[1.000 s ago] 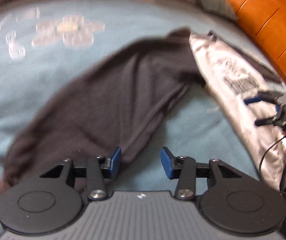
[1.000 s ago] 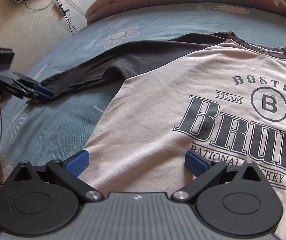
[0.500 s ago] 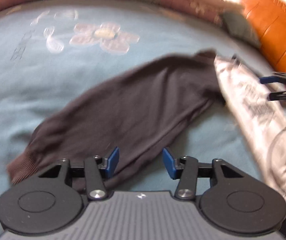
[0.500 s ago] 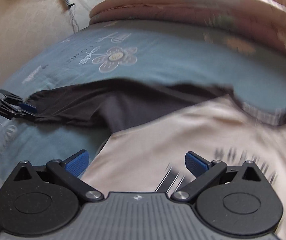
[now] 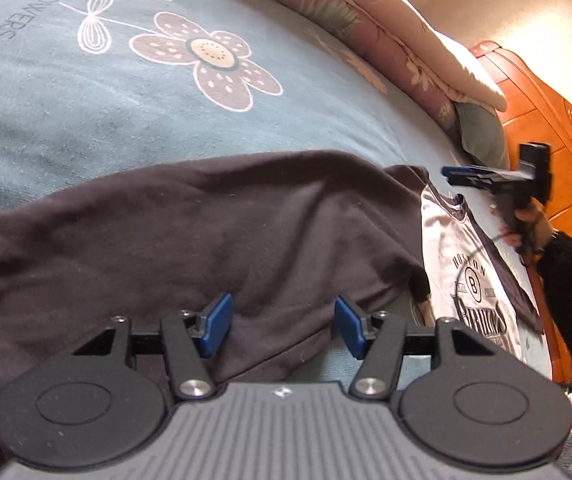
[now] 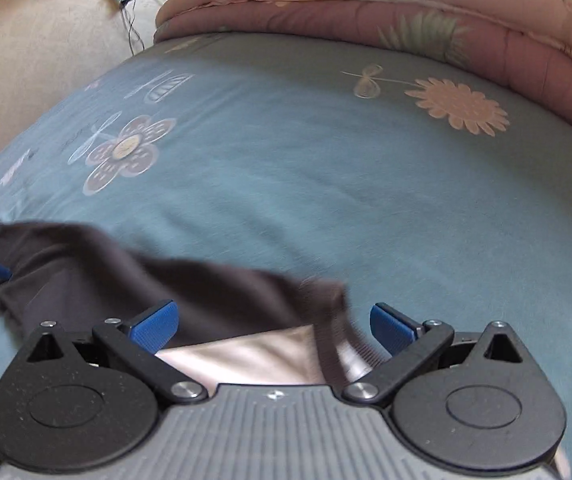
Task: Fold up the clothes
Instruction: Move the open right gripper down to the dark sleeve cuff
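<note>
Spread flat on the pale blue flower-printed bed sheet (image 5: 65, 92): a long-sleeved raglan shirt, dark brown in the sleeves and collar, light grey in the printed chest (image 5: 452, 240). Farthest left, the dark brown sleeve (image 5: 189, 232), lying stretched out across the sheet and wrinkled along its lower edge. Just over that edge, the left hand-held gripper (image 5: 281, 322), jaws opening, blue pads (image 5: 215, 322) apart with sleeve cloth lying loose between them but no pinch on it; released, then, by the look of it. Further right, the grey chest panel with its hockey print, and over the neckline the right hand-held gripper (image 5: 460, 174), carried by a hand in a dark knitted cuff (image 5: 530, 228). From its own camera, the right hand-held gripper (image 6: 271, 322) standing wide open above the dark collar (image 6: 326, 320) and a wedge of grey cloth, nothing clenched. Behind, a rolled pink floral quilt (image 6: 406, 12) along the far side of the bed. Judged step: laying out and smoothing done or nearly so, first fold not yet begun. Next move probably calls for closing on the sleeve near its cuff and carrying it across the chest, while pinning or lifting at the shoulder with the other side; needs a pinch on one layer only, and a low, even pull to avoid dragging the body askew.
</note>
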Action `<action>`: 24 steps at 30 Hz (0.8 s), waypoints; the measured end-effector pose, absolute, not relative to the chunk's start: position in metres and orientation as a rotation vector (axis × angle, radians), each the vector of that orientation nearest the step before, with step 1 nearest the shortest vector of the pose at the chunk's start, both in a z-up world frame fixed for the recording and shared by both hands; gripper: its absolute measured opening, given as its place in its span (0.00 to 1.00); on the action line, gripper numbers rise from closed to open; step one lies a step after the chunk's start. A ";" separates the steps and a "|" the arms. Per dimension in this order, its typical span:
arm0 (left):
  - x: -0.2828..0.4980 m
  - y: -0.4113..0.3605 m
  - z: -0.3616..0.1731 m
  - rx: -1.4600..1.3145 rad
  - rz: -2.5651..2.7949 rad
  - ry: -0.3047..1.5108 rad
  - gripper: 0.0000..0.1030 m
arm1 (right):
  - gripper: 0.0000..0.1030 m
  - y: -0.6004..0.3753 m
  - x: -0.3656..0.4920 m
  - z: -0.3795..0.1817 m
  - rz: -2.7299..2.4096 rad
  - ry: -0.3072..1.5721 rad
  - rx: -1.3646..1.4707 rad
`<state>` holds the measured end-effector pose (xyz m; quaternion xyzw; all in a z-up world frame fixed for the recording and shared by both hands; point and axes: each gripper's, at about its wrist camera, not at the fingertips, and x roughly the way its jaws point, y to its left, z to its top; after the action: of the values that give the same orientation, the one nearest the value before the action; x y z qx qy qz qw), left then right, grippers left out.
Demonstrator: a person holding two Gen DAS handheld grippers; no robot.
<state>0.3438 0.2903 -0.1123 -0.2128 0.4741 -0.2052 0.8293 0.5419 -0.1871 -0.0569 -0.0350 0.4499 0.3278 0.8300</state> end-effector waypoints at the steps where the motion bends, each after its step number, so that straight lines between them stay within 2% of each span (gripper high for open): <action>1: 0.344 0.289 -0.112 -0.454 -0.428 1.007 0.56 | 1.00 -0.191 0.553 -0.064 0.725 0.963 -0.040; 10: 0.349 0.283 -0.111 -0.462 -0.382 1.022 0.57 | 1.00 -0.227 0.628 -0.116 1.058 1.130 0.398; 24: 0.352 0.282 -0.113 -0.476 -0.376 1.012 0.57 | 1.00 -0.201 0.629 -0.121 1.228 1.205 0.356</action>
<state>0.3523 0.2816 -0.1126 -0.2244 0.4773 -0.1774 0.8309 0.6288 -0.2011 -0.1205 0.1559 0.5280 0.5380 0.6383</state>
